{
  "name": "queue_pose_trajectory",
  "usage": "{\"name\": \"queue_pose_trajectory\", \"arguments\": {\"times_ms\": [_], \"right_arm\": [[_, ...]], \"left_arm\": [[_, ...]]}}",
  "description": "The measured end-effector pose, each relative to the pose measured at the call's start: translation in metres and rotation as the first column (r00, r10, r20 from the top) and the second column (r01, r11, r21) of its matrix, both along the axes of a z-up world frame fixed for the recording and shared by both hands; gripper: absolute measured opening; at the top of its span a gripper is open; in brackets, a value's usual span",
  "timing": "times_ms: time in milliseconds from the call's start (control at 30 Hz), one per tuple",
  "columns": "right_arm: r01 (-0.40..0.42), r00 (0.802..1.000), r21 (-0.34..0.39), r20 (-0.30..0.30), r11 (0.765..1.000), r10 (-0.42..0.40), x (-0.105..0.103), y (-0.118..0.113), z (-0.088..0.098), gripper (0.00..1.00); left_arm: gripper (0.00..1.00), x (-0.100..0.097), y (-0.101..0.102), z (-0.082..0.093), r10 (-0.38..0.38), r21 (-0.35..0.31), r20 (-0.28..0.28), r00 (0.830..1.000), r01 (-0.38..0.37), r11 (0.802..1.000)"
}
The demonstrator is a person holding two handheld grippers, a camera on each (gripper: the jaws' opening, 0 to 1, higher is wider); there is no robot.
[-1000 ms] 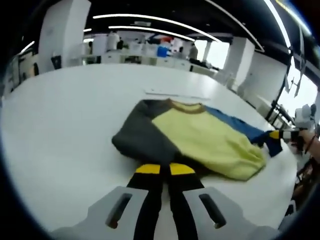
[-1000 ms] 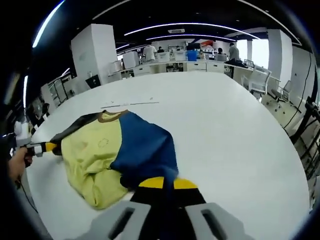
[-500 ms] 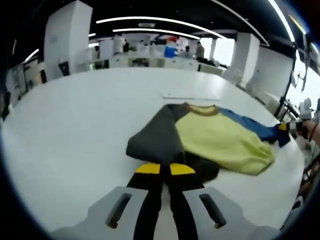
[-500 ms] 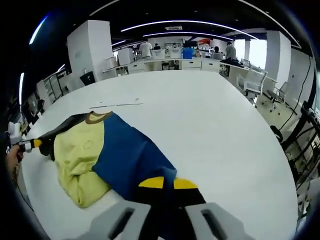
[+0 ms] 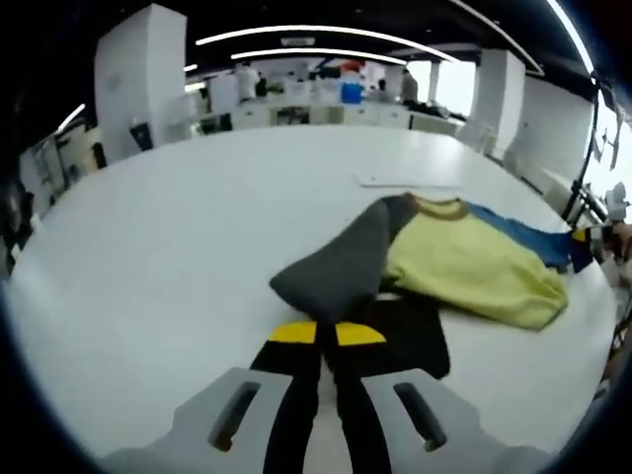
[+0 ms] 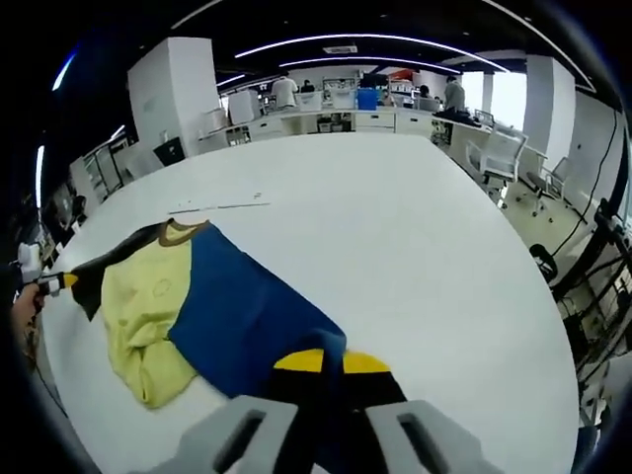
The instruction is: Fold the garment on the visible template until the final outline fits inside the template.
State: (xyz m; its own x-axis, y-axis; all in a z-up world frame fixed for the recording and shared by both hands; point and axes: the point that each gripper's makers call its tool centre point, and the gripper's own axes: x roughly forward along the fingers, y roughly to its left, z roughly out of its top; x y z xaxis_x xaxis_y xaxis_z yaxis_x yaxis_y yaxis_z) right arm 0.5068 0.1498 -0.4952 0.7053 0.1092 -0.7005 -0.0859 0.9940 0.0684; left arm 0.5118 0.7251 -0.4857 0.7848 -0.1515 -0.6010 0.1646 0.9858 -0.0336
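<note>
Behind you ran an open office; under your hands, a wide white table (image 5: 148,257). Your left gripper (image 5: 327,334) had its fingers pinched shut on the grey sleeve (image 5: 336,272) of the sweatshirt (image 5: 464,267), which lay spread across the table. Your right gripper (image 6: 331,361) was clamped on the blue sleeve (image 6: 247,316). Soft and light, the cloth likely sagged and slid easily, so cuffs and hem corners were the best holds. You could not make out the template; only a thin strip (image 5: 410,182) showed beyond the collar.

garment (image 5: 464,262) on table (image 5: 178,227)
</note>
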Motion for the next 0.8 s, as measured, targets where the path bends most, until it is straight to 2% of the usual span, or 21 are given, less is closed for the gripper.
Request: {"name": "queue_pose_trajectory", "arguments": {"times_ms": [267, 333, 467, 700, 800], "right_arm": [[0.003, 1.000, -0.017, -0.028, 1.000, -0.003, 0.005, -0.009, -0.005, 0.00], [-0.001, 1.000, -0.025, -0.030, 1.000, 0.000, 0.006, -0.010, -0.006, 0.00], [-0.008, 0.999, -0.049, -0.042, 0.999, 0.006, 0.009, -0.018, -0.009, 0.00], [-0.023, 0.997, -0.080, -0.070, 0.997, 0.018, 0.011, -0.024, -0.016, 0.00], [-0.026, 0.997, -0.088, -0.077, 0.996, 0.019, 0.018, -0.032, -0.021, 0.00]], "left_arm": [[0.01, 0.015, 0.019, -0.010, 0.031, 0.025, -0.018, 0.999, -0.030, 0.999], [0.01, 0.018, 0.018, -0.008, 0.056, -0.022, -0.005, 0.998, -0.056, 0.998], [0.01, 0.020, 0.025, -0.014, 0.072, -0.033, -0.014, 0.997, -0.072, 0.997], [0.01, 0.022, 0.033, -0.018, 0.074, -0.009, -0.025, 0.997, -0.074, 0.997], [0.01, 0.021, 0.033, -0.019, 0.076, 0.002, -0.027, 0.997, -0.076, 0.997]]}}
